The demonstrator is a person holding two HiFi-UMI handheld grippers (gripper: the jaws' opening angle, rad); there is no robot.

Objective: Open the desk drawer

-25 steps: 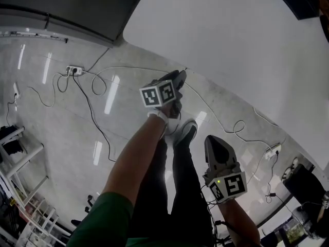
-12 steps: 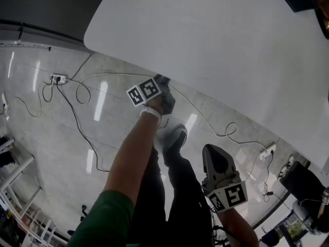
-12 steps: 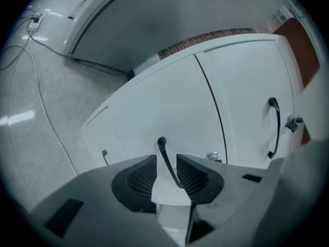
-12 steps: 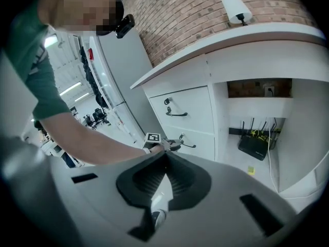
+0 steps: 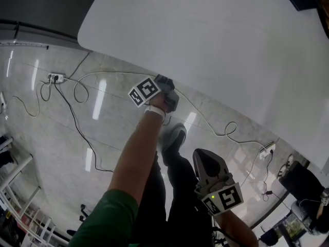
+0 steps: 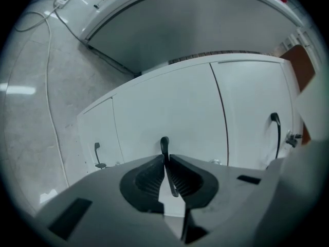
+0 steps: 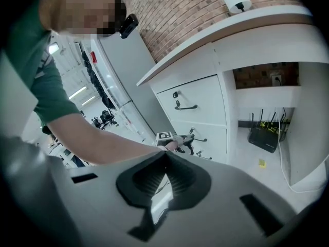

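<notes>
The white desk fills the top of the head view. My left gripper reaches under its edge to the stack of drawers. In the left gripper view the jaws have just been closing and pinch the thin dark handle of the middle drawer. From the right gripper view I see that left gripper at the middle drawer's handle, below the top drawer. My right gripper hangs back near the person's legs, shut with nothing in it.
The neighbouring drawers carry dark handles. White cables and a power strip lie on the glossy floor. The person's shoes stand in front of the desk. A router sits in the desk's open bay.
The left gripper has dropped and moved in to the desk's edge over the last second. The right gripper has drifted slightly left in the picture.
</notes>
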